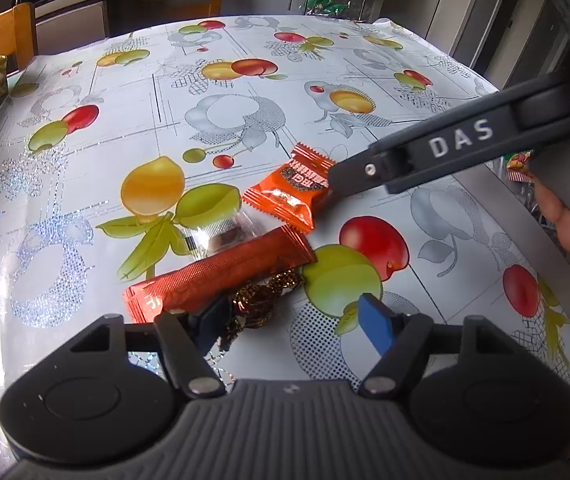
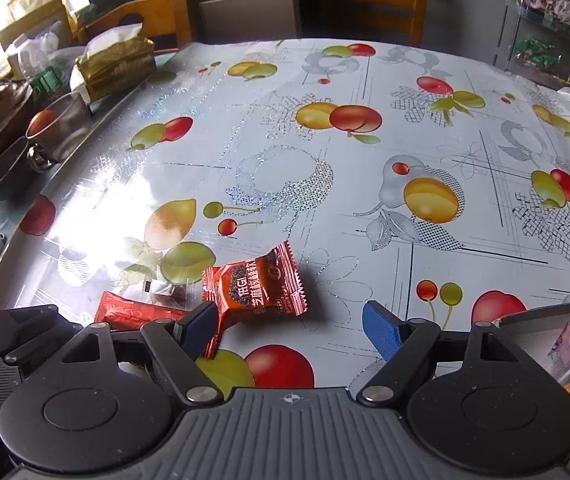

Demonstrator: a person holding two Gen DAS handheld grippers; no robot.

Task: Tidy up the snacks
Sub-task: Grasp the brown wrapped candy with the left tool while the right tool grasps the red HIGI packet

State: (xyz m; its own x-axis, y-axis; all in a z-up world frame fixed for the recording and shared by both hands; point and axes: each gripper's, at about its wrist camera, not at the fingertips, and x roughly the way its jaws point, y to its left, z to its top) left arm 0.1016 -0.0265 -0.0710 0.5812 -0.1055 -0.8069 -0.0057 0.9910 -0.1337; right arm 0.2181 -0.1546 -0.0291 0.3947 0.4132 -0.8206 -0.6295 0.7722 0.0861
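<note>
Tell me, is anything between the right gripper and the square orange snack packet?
Nothing visible. The right gripper is open with the orange packet lying just ahead of its left finger. The long red stick pack and clear wrapper lie off to the left.

A glossy, smooth plastic tablecloth printed with fruit (image 2: 365, 208) covers the table and throws back a bright glare toward its left edge. On it lie a shiny orange foil square snack packet (image 2: 255, 290), a long red-orange metallic foil stick packet (image 1: 221, 276), a clear crinkled cellophane-wrapped sweet (image 1: 221, 234) and a glittery gold-and-brown foil sweet (image 1: 257, 304). Matt blue textured pads (image 2: 381, 330) tip matt black plastic fingers. A dull metal mug (image 2: 59, 128) stands past the left edge.
</note>
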